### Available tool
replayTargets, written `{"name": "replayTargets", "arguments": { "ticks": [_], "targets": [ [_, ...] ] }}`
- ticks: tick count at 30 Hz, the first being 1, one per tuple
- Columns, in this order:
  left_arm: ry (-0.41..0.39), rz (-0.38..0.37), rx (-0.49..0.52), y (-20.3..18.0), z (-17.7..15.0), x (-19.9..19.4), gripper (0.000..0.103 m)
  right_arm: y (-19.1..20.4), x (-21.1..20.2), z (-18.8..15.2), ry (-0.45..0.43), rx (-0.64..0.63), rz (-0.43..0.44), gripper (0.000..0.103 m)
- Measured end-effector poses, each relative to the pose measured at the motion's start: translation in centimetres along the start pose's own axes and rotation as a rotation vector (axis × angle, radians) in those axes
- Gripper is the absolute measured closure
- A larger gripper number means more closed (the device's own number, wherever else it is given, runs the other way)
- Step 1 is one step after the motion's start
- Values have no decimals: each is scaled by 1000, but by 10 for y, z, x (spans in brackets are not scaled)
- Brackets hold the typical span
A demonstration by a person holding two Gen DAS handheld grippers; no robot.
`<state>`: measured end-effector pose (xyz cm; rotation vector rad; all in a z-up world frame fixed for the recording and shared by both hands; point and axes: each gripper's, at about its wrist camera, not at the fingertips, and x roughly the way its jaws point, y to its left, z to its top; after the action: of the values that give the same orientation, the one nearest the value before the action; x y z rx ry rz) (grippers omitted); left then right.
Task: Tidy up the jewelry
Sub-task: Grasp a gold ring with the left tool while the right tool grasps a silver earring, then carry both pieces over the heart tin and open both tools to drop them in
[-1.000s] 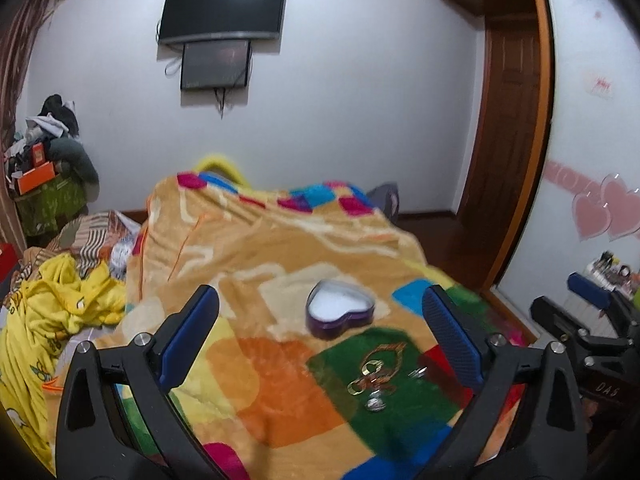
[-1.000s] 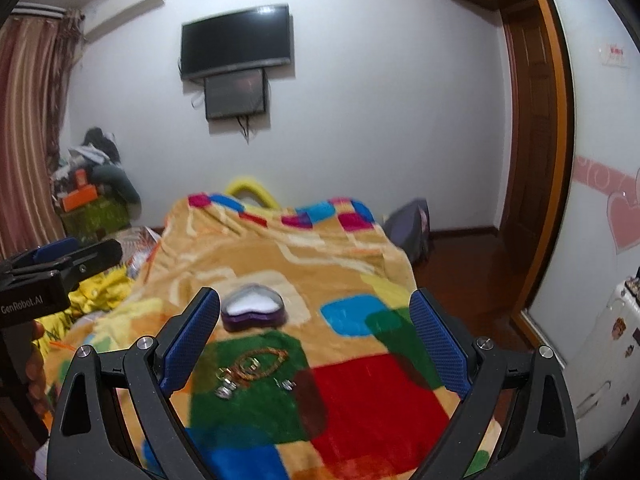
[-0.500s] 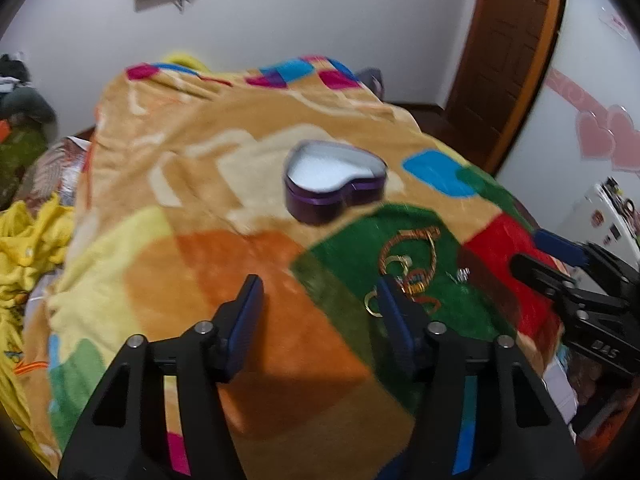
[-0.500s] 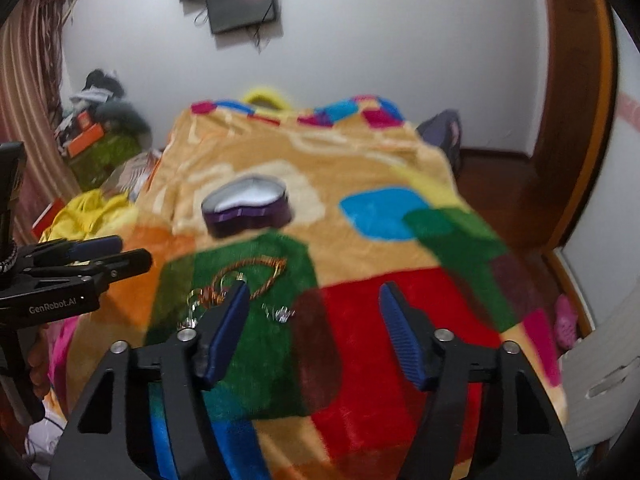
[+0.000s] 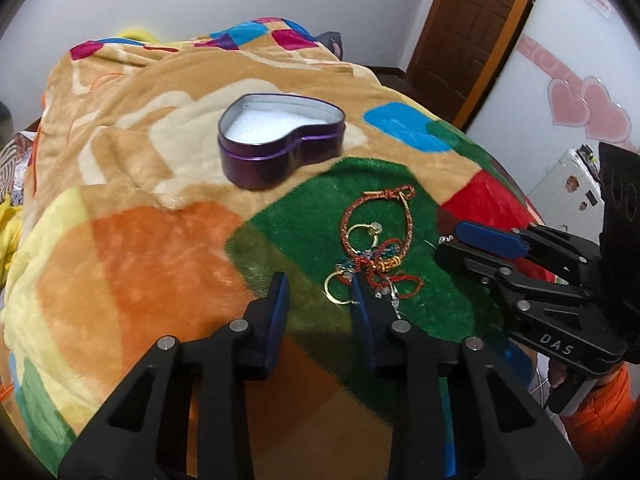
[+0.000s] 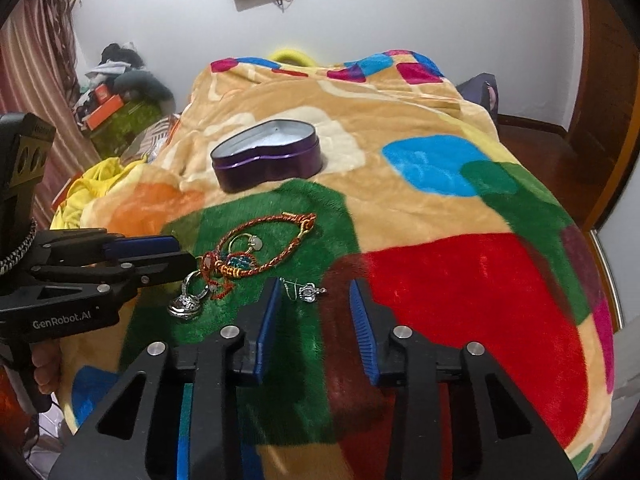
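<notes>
Left claw (image 5: pixel 318 286) and right claw (image 6: pixel 314 294) both stand partly open, gripping nothing. The jewelry pile (image 5: pixel 374 250), a red-gold cord bracelet with rings, lies on the blanket's (image 5: pixel 160 248) green patch. The open heart-shaped purple tin (image 5: pixel 280 144) sits just beyond it.

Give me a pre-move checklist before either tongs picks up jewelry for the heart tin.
1. Purple heart-shaped metal tin lidless, interior free: ok.
2. Left tongs open: ok.
3. Right tongs open: ok.
4. Small silver earring lying apart from the pile, just ahead of right tongs: ok.
5. Red-gold braided cord bracelet separate from the gold rings: not ok, tangled together.
6. Left tongs aligned on one single piece: cannot tell.
</notes>
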<state>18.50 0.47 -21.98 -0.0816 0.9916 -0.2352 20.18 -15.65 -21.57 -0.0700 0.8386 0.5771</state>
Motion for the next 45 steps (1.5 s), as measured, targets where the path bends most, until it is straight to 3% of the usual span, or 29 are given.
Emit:
{"name": "replayTargets", "arguments": {
  "ticks": [7, 12, 25, 45],
  "targets": [
    [6, -4, 30, -5, -2, 5, 72, 2, 6, 1, 8, -3, 11, 82],
    [7, -13, 60, -10, -3, 9, 86, 5, 8, 2, 10, -18, 14, 93],
    [-53, -6, 44, -7, 0, -13, 86, 8, -4, 6, -18, -25, -11, 93],
    [-272, 54, 28, 10, 51, -76, 86, 30, -34, 57, -188, -116, -50, 93]
  ]
}}
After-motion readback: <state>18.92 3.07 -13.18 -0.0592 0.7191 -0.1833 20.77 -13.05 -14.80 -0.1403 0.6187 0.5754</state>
